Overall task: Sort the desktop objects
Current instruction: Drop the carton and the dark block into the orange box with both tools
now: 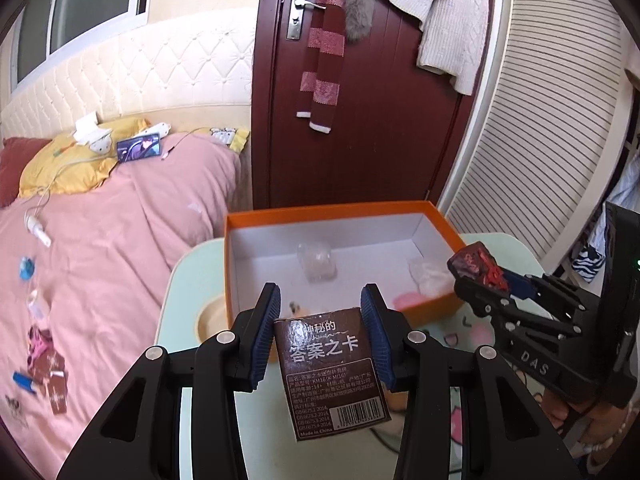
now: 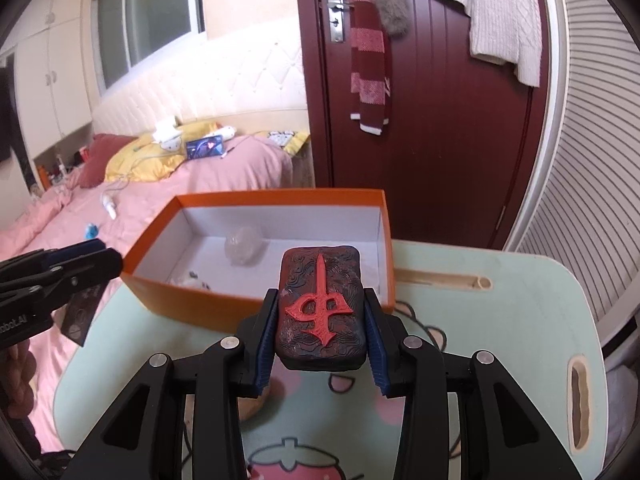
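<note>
A bedroom: a pale green table [image 2: 520,320] beside a pink bed [image 1: 120,220], with an orange box [image 2: 256,304] as the hub. Just short of the box's near wall, the left gripper [image 1: 320,336] clamps a brown card pack [image 1: 332,372], held aloft. To the box's right, the right gripper [image 2: 320,324] pinches a dark case [image 2: 320,304] level, likely both bound for the box, where a clear lump [image 2: 244,246] lies.
</note>
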{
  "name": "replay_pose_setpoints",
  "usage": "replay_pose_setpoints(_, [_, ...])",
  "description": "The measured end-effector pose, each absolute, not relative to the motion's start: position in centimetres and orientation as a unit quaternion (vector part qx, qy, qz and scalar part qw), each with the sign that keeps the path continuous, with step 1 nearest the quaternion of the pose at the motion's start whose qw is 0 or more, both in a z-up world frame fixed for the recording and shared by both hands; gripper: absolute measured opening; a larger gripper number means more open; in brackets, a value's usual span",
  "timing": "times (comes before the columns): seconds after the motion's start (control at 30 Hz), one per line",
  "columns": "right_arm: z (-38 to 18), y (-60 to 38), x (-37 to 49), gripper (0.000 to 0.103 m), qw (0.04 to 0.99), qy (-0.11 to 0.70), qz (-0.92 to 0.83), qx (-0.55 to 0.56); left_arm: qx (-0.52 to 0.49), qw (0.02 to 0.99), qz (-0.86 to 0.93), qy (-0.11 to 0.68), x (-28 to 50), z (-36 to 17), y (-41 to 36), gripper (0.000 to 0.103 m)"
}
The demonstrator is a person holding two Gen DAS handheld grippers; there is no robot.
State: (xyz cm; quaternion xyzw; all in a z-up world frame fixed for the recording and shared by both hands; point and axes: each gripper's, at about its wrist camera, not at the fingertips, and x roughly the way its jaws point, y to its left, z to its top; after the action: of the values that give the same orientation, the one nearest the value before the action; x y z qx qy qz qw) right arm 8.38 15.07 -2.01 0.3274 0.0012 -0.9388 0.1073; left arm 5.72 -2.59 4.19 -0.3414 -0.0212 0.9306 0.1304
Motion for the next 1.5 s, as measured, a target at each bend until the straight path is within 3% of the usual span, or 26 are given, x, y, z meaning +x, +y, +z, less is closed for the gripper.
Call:
replay_pose_setpoints(0.57, [-3.3,12.2,2.6,0.038,0.128,-0.007,-0.928,0.350,-0.376,0.118,0.918,-0.038,-2.3,1.5,-1.6,0.044])
replay_pose_setpoints(0.83, [-5.2,11.5,1.2,0.039,0.124,0.003,-0.920,0.371,-0.391,0.090,0.916,-0.021,-3.2,-0.9,-1.5,0.044])
replay_pose_setpoints(1.33, [-5.5,11.5,1.0,0.039,0.122,0.010,-0.923,0.366,-0.378,0.082,0.922,-0.022,-2.6,-0.7,-1.8,0.044])
replay_pose_setpoints(1.4, [-5.5,11.5,1.0,0.039,0.124,0.008,-0.922,0.368,-0.375,0.079,0.923,-0.026,-2.4,-0.5,-2.0,0.050])
replay_pose_setpoints(1.43, [-5.4,11.5,0.9,0.040,0.125,0.007,-0.921,0.368,-0.373,0.077,0.924,-0.028,-2.3,-0.4,-2.1,0.060])
replay_pose_setpoints(1.5, [-5.3,11.5,1.0,0.043,0.127,0.004,-0.920,0.370,-0.370,0.074,0.926,-0.032,-2.2,-0.2,-2.2,0.061])
